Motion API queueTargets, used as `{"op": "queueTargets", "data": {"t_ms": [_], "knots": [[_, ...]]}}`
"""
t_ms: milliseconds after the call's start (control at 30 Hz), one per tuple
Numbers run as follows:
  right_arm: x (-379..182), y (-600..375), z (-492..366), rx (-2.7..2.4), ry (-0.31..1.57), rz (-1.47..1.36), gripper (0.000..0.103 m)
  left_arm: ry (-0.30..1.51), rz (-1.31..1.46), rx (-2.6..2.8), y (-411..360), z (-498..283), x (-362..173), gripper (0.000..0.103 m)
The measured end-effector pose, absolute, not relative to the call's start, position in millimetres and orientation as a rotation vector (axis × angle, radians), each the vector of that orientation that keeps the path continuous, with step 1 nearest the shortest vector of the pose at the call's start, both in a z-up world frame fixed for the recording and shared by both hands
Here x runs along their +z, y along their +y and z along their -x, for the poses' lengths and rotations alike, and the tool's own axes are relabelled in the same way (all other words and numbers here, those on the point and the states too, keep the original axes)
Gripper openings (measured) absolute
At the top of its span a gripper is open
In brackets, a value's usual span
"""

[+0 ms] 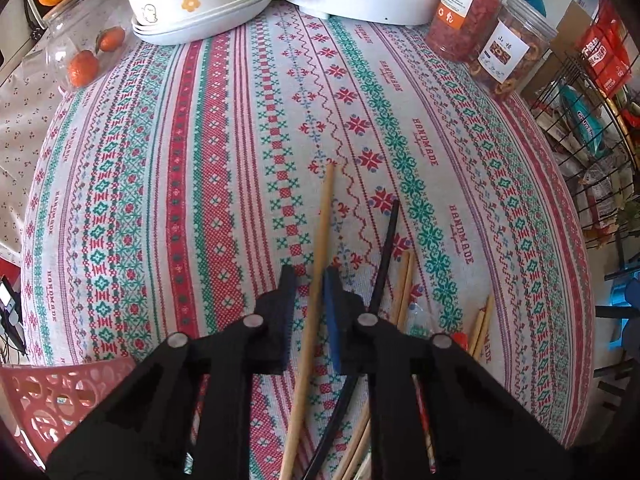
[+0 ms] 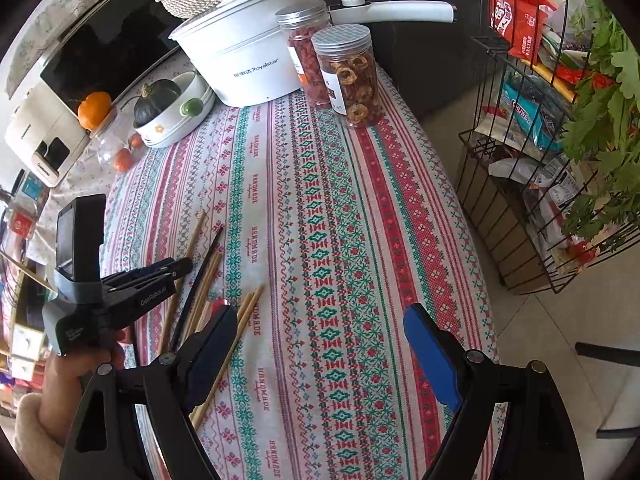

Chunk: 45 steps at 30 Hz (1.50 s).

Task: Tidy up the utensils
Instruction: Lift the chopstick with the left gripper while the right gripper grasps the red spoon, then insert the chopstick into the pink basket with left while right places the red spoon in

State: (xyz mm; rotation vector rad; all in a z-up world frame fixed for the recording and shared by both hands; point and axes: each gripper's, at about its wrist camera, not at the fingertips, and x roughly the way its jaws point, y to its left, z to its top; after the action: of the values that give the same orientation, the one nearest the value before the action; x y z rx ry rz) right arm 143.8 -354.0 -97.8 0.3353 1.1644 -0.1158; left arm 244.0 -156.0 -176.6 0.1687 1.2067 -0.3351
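Wooden pale chopstick (image 1: 322, 240) sits between the fingers of the left gripper (image 1: 310, 280), jaws narrowed around it with a gap on the left side, so not clearly clamped yet; the right blue pad (image 1: 331, 312) looks touching. It lies on the red-and-green patterned tablecloth (image 1: 200, 160), tip pointing away. Black thin chopstick (image 1: 386, 256) and more pale bamboo chopsticks (image 1: 404, 284) lie just right of it, loosely scattered. Right gripper (image 2: 320, 344) hovers wide open over the cloth, holding nothing. Red perforated plastic basket (image 1: 52, 392) at lower left is the likely destination. To do it well: close fully, grip squarely near mid-length, lift straight so the black one isn't dragged. Risk: stick pivots or slips.
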Motion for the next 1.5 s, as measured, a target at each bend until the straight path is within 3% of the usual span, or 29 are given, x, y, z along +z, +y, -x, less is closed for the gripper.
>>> {"op": "queueTargets", "data": {"t_ms": [167,700,833,1000,1200,1300,1400,1500], "knots": [[-107.1,-348.3,-147.3,-0.104,1.193,-0.347,0.086,1.187,-0.190,-0.352,-153.6,-234.6,-168.2,0.007],[-131.4,-310.7,-165.0,0.104,1.190,-0.370,0.085,0.938,-0.143,-0.522,-84.2,-137.2,-70.6,0.007],[-133.7,-300.9,-176.3,0.228,1.142,-0.375,0.057,0.893,-0.078,-0.534,-61.1,-129.0,-62.3,0.007],[-148.2,-283.8,-188.8,0.332,1.143,-0.360,0.036,0.855,-0.048,-0.557,-49.3,-120.1,-51.3,0.007],[-171.3,-279.5,-199.9,0.316,1.185,-0.348,0.034,0.853,-0.036,-0.561,-34.8,-118.0,-52.3,0.007],[-180.2,-278.0,-200.2,0.324,1.185,-0.350,0.025,0.852,-0.028,-0.558,-27.9,-115.9,-52.7,0.008],[-184.3,-276.6,-199.1,0.339,1.188,-0.354,0.008,0.853,-0.016,-0.551,-22.2,-115.1,-53.3,0.008],[-183.3,-275.2,-195.0,0.345,1.171,-0.355,0.005,0.853,-0.007,-0.546,-17.7,-113.9,-53.3,0.008]]}}
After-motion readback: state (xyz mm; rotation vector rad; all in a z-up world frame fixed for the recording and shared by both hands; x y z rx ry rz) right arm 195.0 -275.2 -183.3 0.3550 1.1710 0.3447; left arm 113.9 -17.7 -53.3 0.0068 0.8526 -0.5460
